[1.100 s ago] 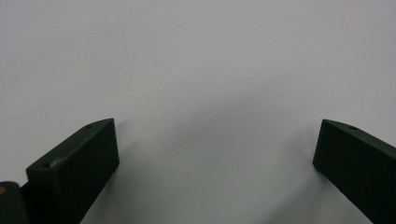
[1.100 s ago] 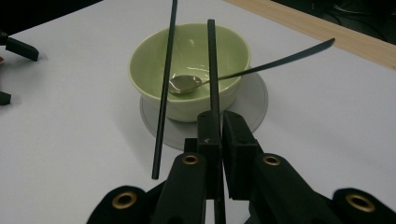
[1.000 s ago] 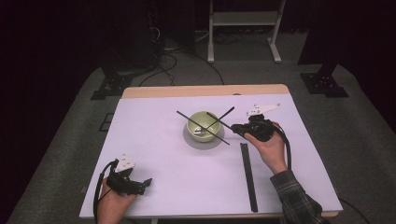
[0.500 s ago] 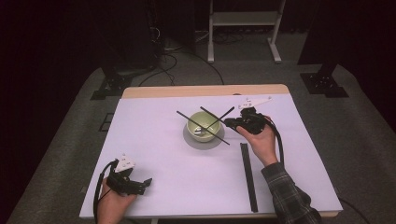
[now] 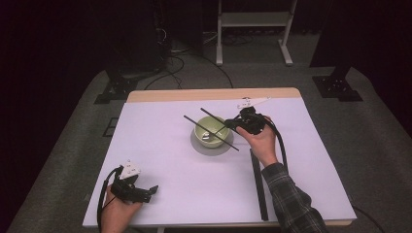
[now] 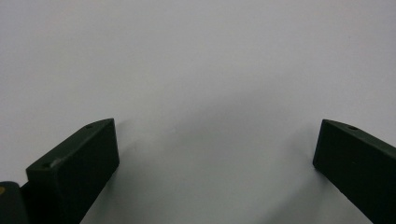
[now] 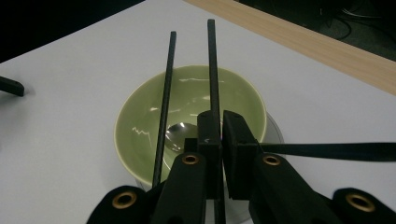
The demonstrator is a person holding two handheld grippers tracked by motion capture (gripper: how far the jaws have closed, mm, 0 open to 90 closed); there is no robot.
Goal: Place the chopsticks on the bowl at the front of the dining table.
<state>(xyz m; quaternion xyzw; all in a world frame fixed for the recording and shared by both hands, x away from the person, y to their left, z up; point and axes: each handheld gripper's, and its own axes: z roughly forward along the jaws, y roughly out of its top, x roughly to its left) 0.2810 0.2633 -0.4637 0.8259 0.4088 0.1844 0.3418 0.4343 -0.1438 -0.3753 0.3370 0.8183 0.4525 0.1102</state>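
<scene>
The right tongs (image 7: 220,135) are clenched on one black chopstick (image 7: 212,70), held across the green bowl (image 7: 140,116), while a second chopstick (image 7: 166,102) lies over the bowl's rim just beside it. The bowl holds a metal spoon (image 7: 180,133) and sits on a grey saucer (image 5: 212,147) in the middle of the white tabletop (image 5: 170,160). Well apart, at the near left corner, the left tongs (image 5: 145,191) rest released, jaws spread wide over bare tabletop.

Right gripper view: chopstick (image 7: 213,70) near end hidden betw. the jaws; spoon (image 7: 180,134) partly behind left jaw; dark item (image 7: 10,86) left of jaws cut by edge, unidentifiable.
</scene>
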